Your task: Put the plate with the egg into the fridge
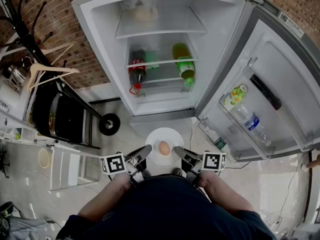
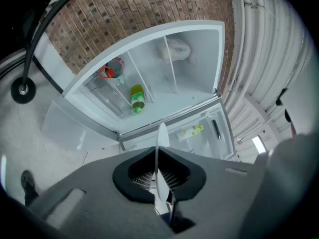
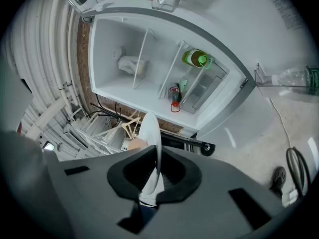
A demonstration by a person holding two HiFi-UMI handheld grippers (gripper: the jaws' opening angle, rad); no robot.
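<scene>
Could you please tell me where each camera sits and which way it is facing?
Head view: on the person's head, steeply down at the open fridge and the plate with the egg; forearms, torso, left claw, right claw show.
Left gripper view: on the left claw, along jaws shut on the plate rim, toward the fridge.
Right gripper view: on the right claw, likewise clamping the rim, facing the fridge.
All three share the plate and fridge.

This looks like a home corner used as a kitchen. An open white fridge (image 1: pixel 107 44) holding drink bottles (image 1: pixel 137 69) stands against a bare brick wall (image 1: pixel 75 44). Left of the fridge, wooden coat hangers (image 1: pixel 47 74) hang above a black wheeled cart (image 1: pixel 67 116).
</scene>
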